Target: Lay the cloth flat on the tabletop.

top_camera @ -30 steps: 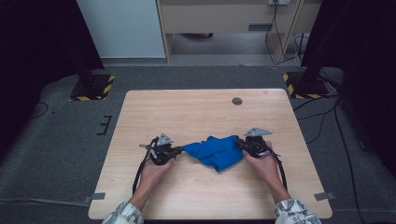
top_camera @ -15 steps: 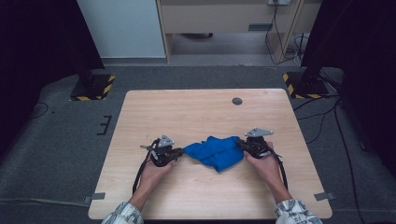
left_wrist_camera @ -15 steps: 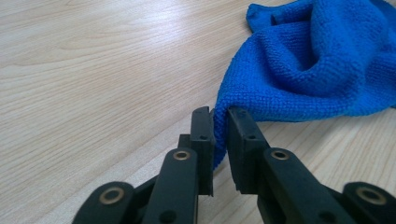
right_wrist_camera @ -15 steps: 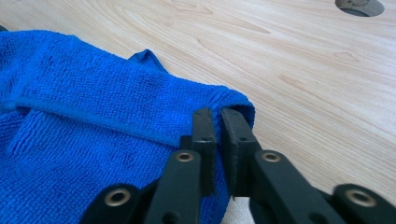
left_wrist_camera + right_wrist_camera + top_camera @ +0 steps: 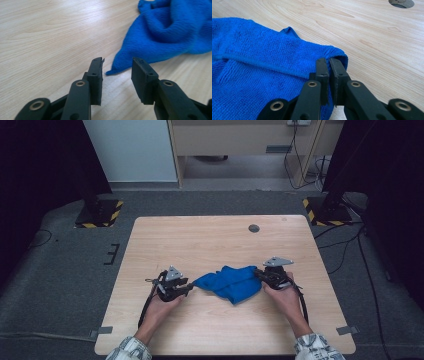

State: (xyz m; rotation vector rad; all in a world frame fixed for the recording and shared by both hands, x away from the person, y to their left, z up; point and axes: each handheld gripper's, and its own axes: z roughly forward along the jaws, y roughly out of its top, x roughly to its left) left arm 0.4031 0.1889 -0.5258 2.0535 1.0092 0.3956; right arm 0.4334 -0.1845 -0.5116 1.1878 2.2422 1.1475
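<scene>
No words, numbers or brand names are showing anywhere that can be read. The only sign-like marks are the yellow and black warning stripes [image 5: 116, 214] lying on the floor at the foot of the stand on the left, and the same kind of stripes [image 5: 314, 210] lying by the stand on the right. They are carrying no letters.
</scene>
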